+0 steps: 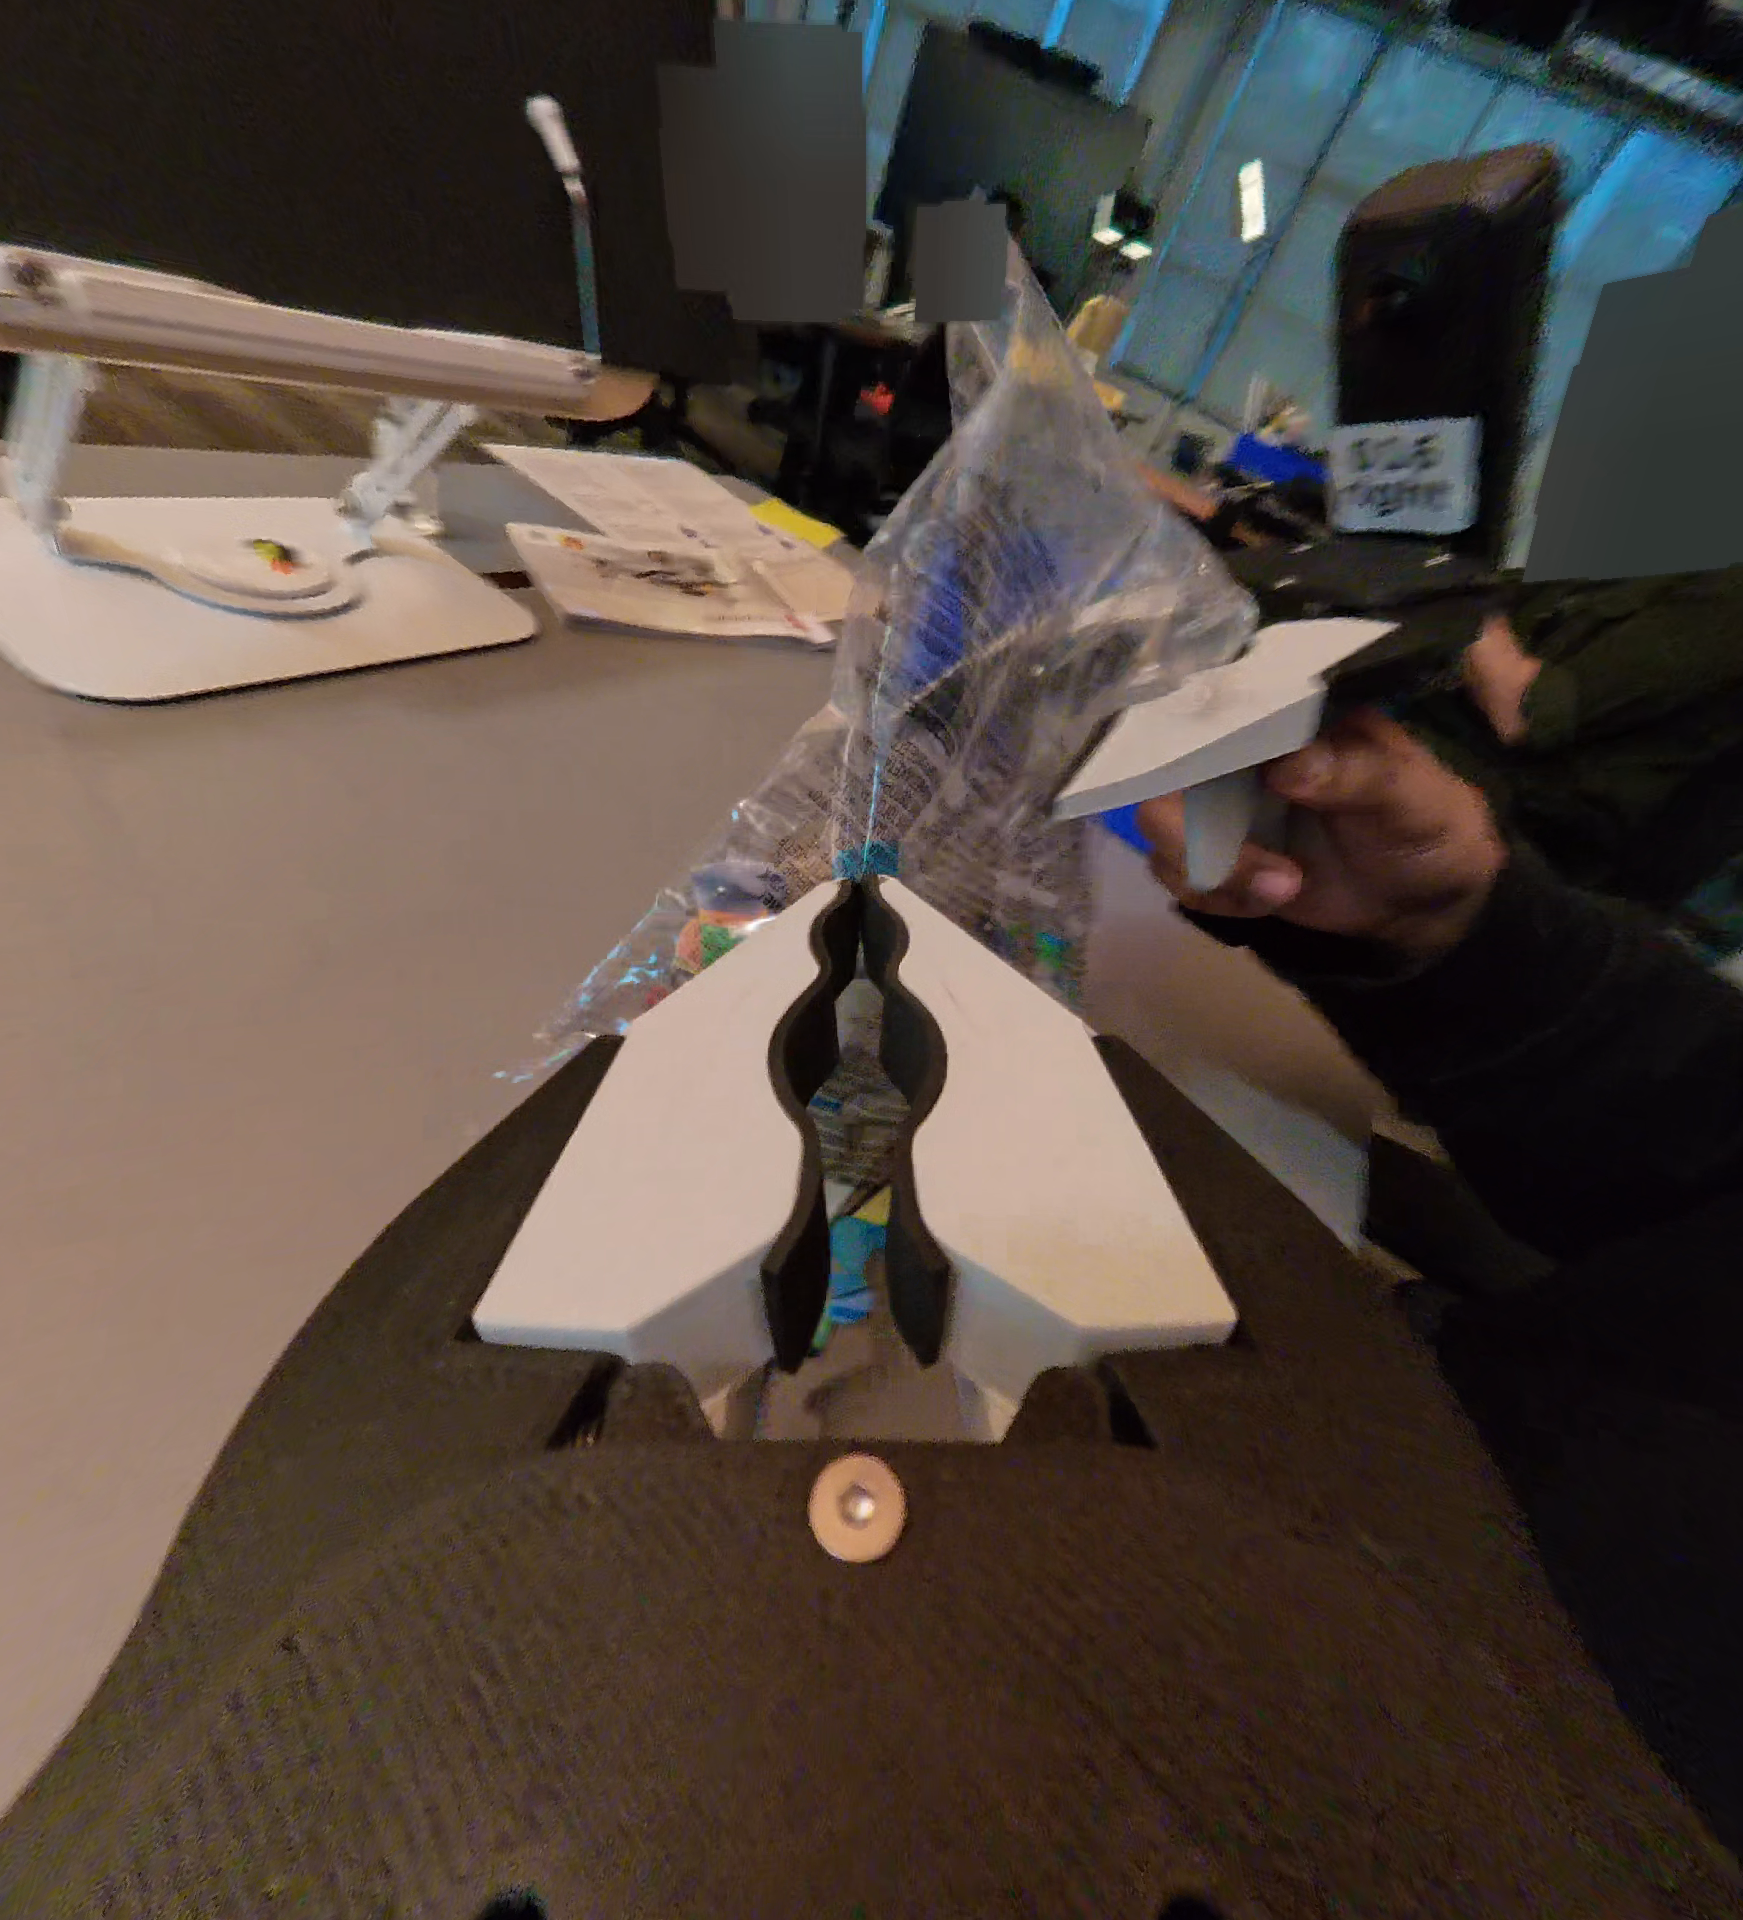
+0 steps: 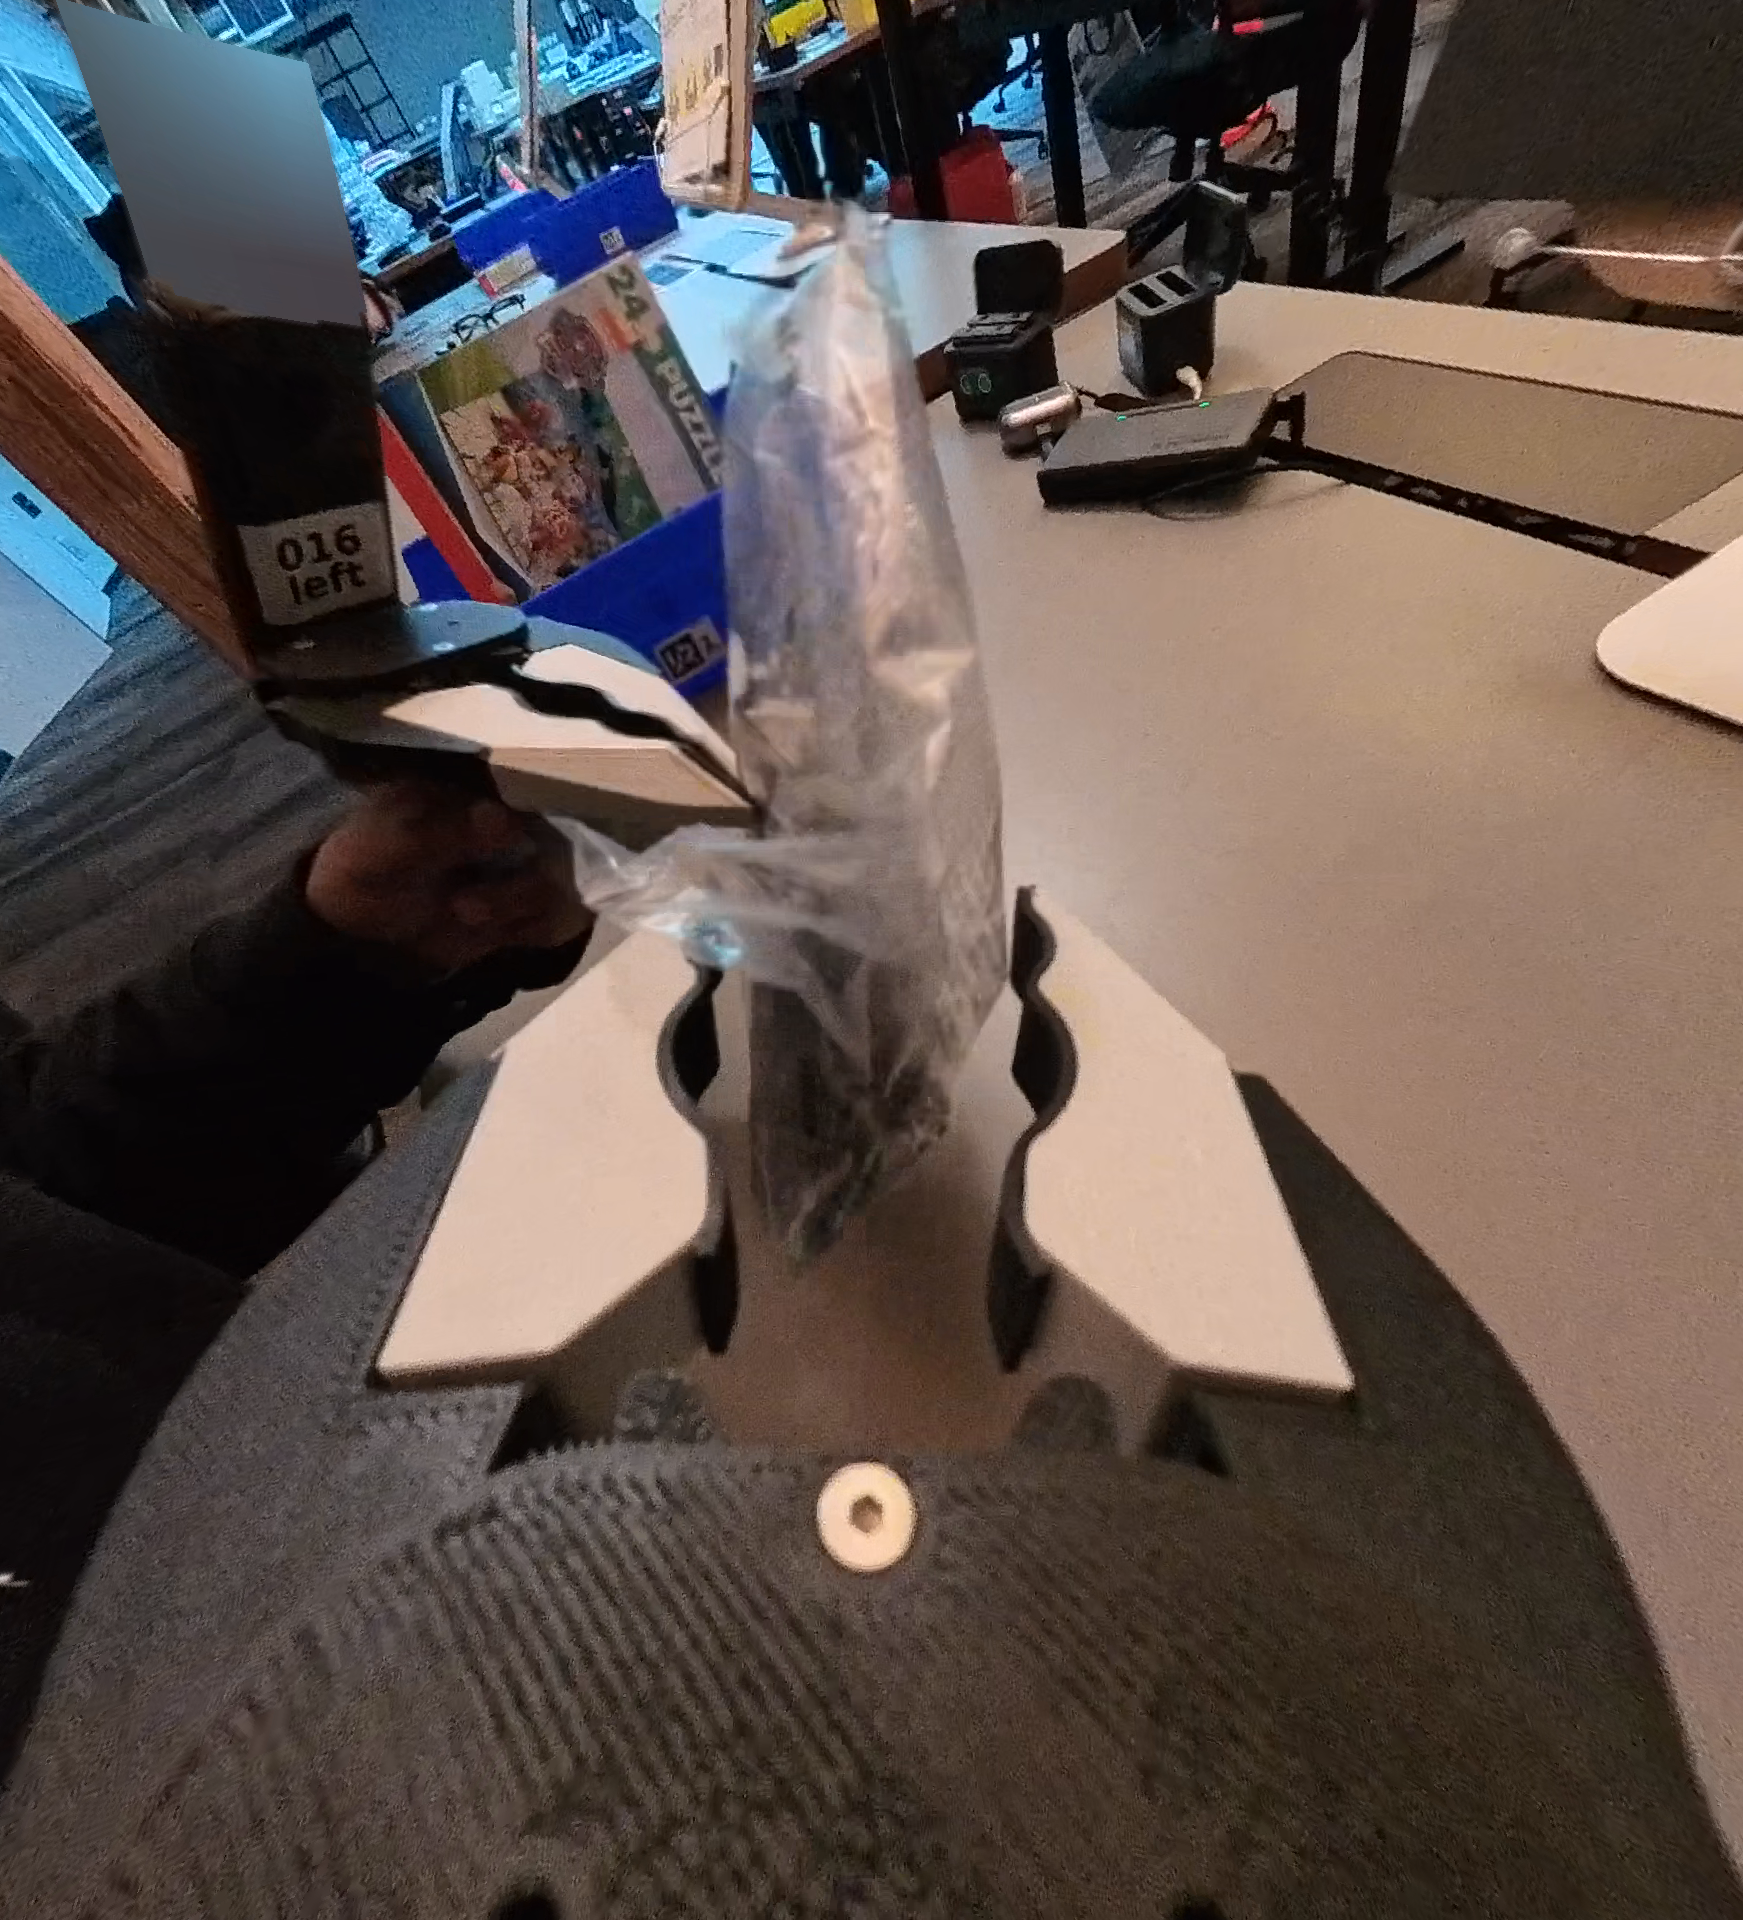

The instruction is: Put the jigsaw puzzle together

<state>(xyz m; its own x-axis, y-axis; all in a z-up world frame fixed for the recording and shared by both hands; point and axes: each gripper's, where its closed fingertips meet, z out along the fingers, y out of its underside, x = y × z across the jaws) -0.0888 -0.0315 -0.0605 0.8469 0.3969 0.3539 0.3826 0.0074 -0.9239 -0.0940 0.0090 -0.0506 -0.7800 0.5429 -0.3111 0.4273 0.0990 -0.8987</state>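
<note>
A clear plastic bag (image 1: 1002, 623) with dark print and small coloured pieces inside hangs in the air over the grey table (image 1: 275, 935). My left gripper (image 1: 862, 885) is shut on the bag, its tips pinching the film at a blue mark. In the right wrist view the left gripper (image 2: 737, 795) pinches the bag's (image 2: 846, 623) side from the left. My right gripper (image 2: 867, 940) is open; the bag's lower end hangs between its fingers (image 2: 1127, 1091), with a gap on each side. The right gripper also shows in the left wrist view (image 1: 1210, 717), held by a hand beside the bag.
A white monitor stand base (image 1: 223, 613) and papers (image 1: 680, 551) lie at the far left of the table. A blue bin (image 2: 638, 603) with a puzzle box (image 2: 555, 436) stands behind the bag. Black chargers and a flat black device (image 2: 1158, 442) lie at the back right.
</note>
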